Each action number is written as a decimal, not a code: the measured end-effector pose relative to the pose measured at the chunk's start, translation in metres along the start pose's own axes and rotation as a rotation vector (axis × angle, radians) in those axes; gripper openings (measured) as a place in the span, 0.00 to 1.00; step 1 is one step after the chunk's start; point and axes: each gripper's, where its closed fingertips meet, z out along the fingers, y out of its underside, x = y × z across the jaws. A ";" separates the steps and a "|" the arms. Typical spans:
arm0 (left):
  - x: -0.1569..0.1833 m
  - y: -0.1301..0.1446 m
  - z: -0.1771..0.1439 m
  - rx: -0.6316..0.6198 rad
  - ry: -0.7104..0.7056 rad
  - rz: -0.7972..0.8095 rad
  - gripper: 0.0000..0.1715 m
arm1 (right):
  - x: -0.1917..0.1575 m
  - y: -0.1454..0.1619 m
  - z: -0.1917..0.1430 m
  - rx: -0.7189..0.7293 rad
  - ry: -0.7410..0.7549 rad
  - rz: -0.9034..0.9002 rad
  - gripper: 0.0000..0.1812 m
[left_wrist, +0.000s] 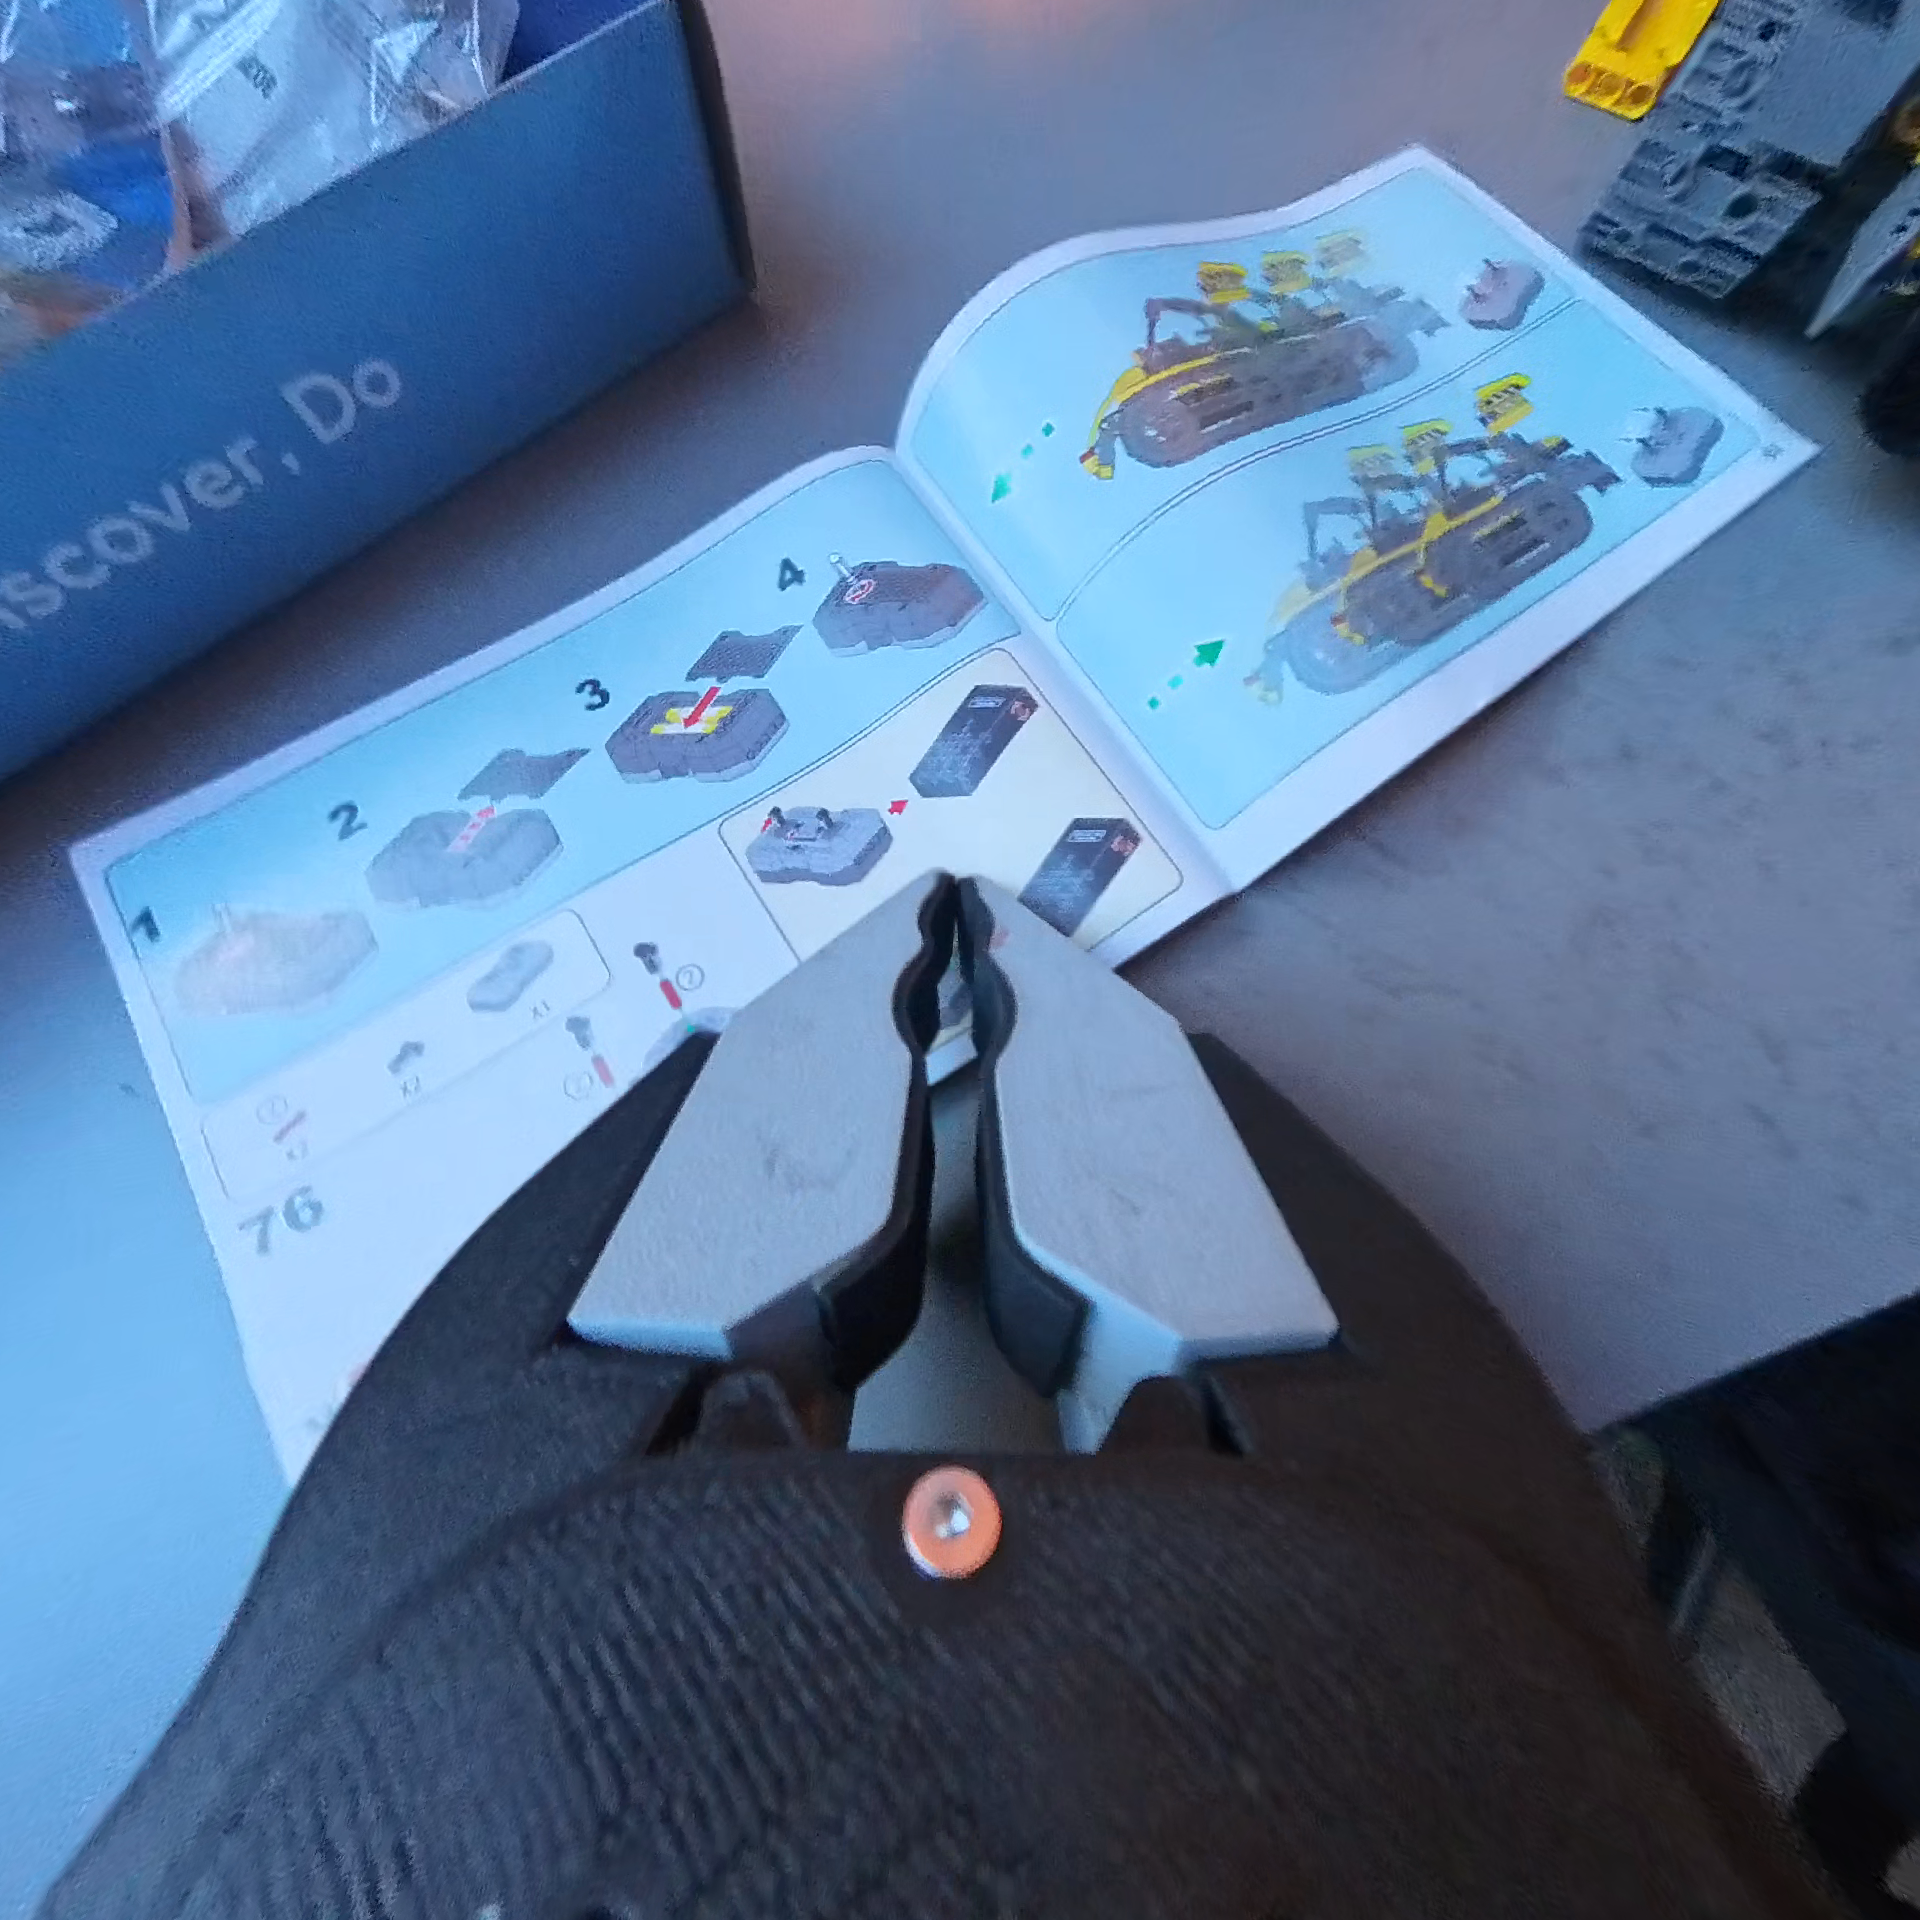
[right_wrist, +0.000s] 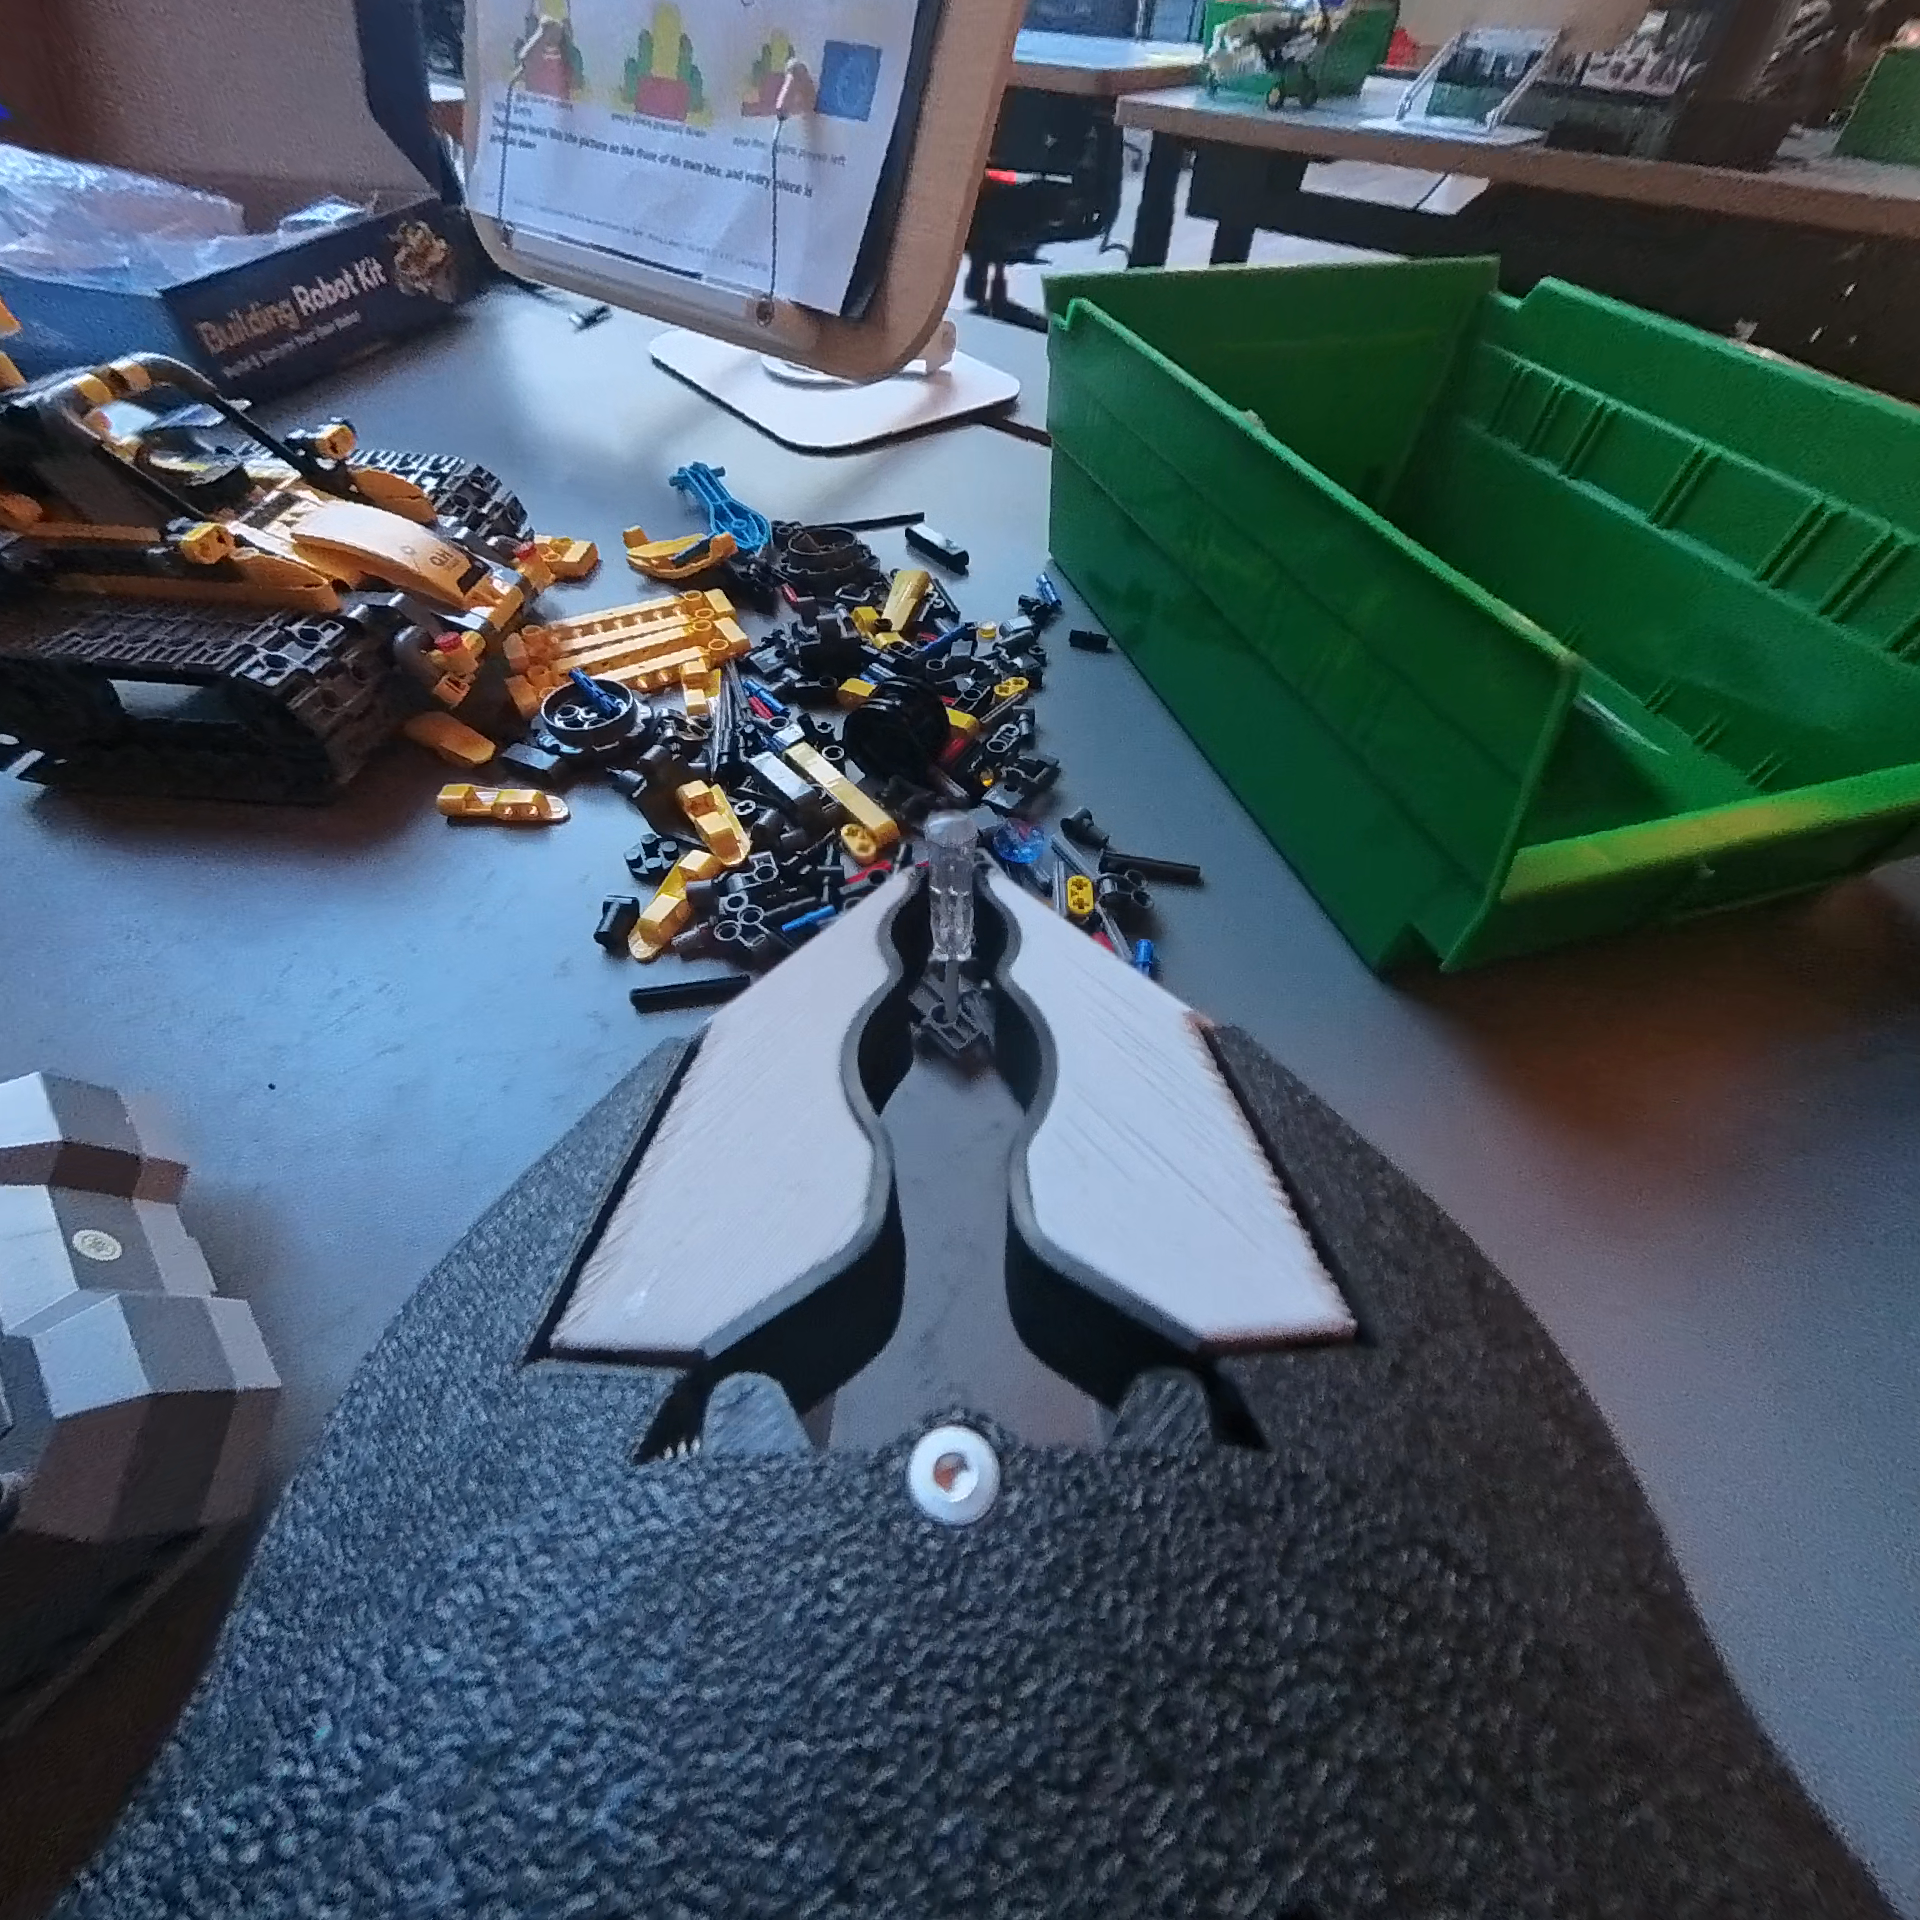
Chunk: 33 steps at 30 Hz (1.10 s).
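My left gripper (left_wrist: 954, 896) is shut, its fingertips together just above the near edge of an open instruction booklet (left_wrist: 1039, 582) that lies flat on the grey table; I see nothing between the pads. My right gripper (right_wrist: 951, 909) is shut on a small screwdriver with a clear handle (right_wrist: 951, 883). The handle stands up between the fingertips, and its shaft points down onto a small black piece (right_wrist: 951, 1023) between the fingers. Just beyond lies a pile of loose yellow, black and blue building parts (right_wrist: 810, 707).
A blue cardboard box (left_wrist: 312, 416) with plastic bags stands at the booklet's far left. A yellow and black tracked model (right_wrist: 239, 603) sits left of the pile, a green bin (right_wrist: 1455, 582) right of it. A wooden stand with a sheet (right_wrist: 727, 177) stands behind. A grey faceted block (right_wrist: 94, 1299) lies near left. Some 60 centimetres of space lies between my two pairs of fingers.
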 end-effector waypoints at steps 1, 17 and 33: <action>0.006 0.003 -0.004 0.010 -0.002 -0.022 0.00 | 0.000 0.002 0.002 -0.014 -0.007 0.006 0.04; 0.007 0.014 -0.068 0.209 -0.244 0.071 0.16 | 0.014 0.011 0.011 -0.088 0.003 0.052 0.04; -0.012 0.065 -0.079 0.151 -0.211 -0.137 0.00 | 0.017 0.021 0.018 -0.160 0.023 0.040 0.04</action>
